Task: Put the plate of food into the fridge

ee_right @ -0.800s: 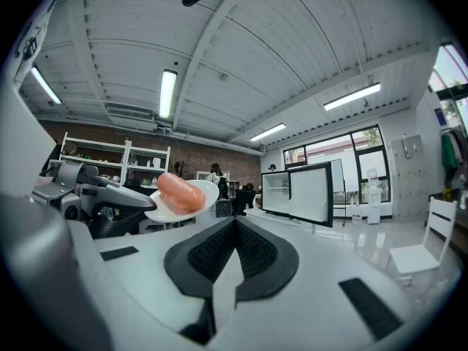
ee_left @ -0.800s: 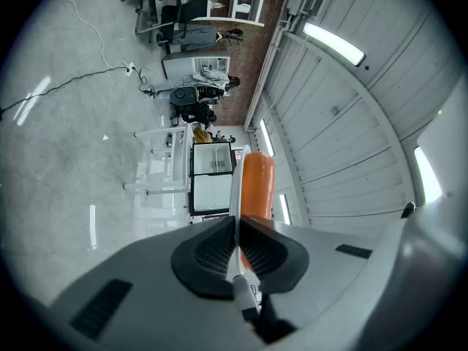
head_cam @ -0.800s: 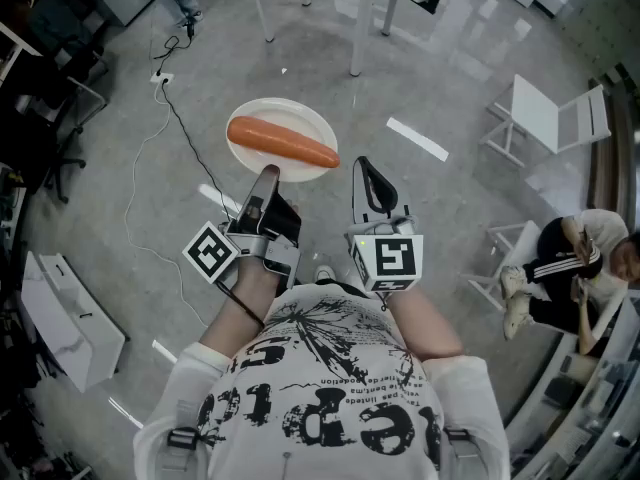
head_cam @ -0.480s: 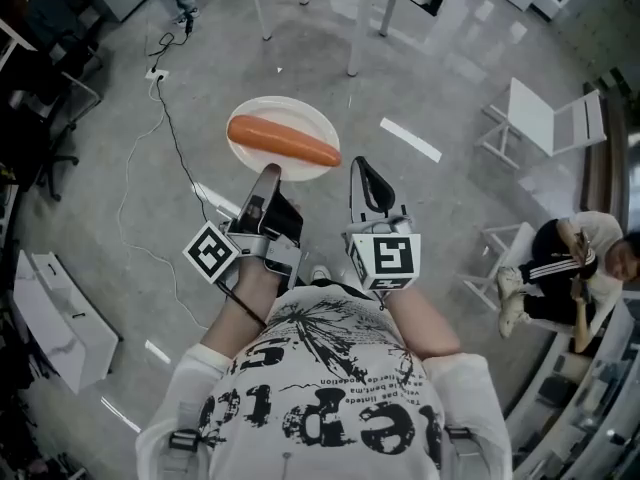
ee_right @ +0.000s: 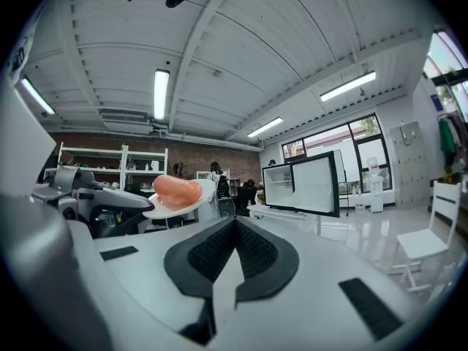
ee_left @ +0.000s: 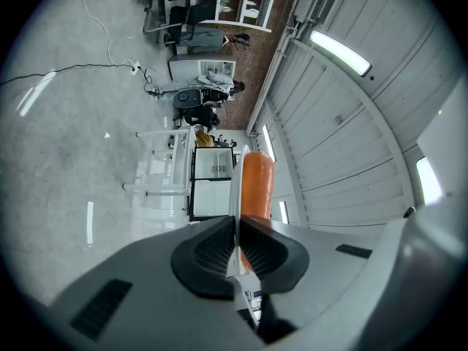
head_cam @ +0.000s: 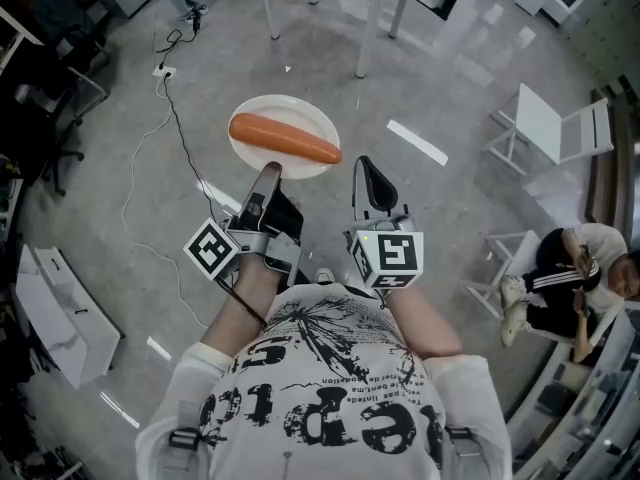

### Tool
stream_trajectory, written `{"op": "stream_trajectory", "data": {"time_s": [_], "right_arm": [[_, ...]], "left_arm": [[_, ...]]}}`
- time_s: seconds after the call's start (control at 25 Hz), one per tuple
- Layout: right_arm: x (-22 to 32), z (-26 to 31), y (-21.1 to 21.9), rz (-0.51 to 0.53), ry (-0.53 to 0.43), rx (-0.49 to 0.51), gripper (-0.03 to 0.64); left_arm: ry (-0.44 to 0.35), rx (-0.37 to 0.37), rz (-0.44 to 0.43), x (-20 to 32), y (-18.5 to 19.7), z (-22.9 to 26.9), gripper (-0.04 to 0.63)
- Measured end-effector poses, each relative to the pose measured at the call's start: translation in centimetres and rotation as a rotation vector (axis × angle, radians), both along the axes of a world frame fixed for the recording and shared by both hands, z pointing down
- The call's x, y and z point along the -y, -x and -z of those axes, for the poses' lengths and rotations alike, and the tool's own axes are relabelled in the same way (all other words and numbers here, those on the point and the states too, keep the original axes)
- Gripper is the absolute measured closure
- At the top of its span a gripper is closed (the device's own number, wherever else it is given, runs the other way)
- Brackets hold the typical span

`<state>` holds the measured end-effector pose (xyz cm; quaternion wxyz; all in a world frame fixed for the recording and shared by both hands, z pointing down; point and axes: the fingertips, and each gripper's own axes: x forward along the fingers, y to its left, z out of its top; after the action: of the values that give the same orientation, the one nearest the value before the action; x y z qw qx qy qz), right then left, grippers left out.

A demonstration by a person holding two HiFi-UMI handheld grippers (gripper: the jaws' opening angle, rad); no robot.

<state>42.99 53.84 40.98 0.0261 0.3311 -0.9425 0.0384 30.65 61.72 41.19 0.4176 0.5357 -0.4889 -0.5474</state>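
Head view: left gripper [head_cam: 269,172] pinches the plate [head_cam: 292,107] rim at upper centre, sausage [head_cam: 285,139] aboard; right gripper [head_cam: 366,165] is pressed together, empty. Left gripper view: same clamp, mid-carry I'd say. Right gripper view: fridge [ee_right: 303,179] right of centre, door open; next, carry it there level.

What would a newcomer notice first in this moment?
A big orange sausage on a white plate, held over the grey floor, the left gripper pinching its near rim. The right gripper beside it is shut and empty. In the right gripper view, a white fridge stands ahead, door open.
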Motion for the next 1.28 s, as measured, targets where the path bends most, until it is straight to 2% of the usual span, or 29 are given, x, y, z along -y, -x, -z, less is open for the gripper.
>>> {"op": "stream_trajectory", "data": {"time_s": [0.12,0.52,0.64,0.88,1.08,1.28], "right_arm": [[0.4,-0.2,0.4,0.011,0.02,0.018,0.617],[0.8,-2.7,0.7,0.003,-0.003,0.034,0.616],[2.5,-1.5,4.6,-0.011,-0.009,0.036,0.617],[6.4,0.7,13.2,-0.069,-0.023,0.002,0.617],[9.1,2.7,20.6,-0.132,-0.036,0.009,0.616],[10.2,2.5,24.4,-0.171,-0.057,0.042,0.615]], "left_arm": [[-0.001,0.002,0.013,0.2,0.6,-0.1,0.572],[0.009,0.003,0.02,0.3,1.5,-2.8,0.572],[0.01,0.015,0.01,2.2,5.9,-1.7,0.572],[-0.006,-0.01,-0.037,6.5,14.6,0.5,0.572],[-0.022,0.026,-0.079,9.6,23.0,2.6,0.572],[-0.05,0.071,-0.142,11.3,26.2,2.9,0.572]]}}
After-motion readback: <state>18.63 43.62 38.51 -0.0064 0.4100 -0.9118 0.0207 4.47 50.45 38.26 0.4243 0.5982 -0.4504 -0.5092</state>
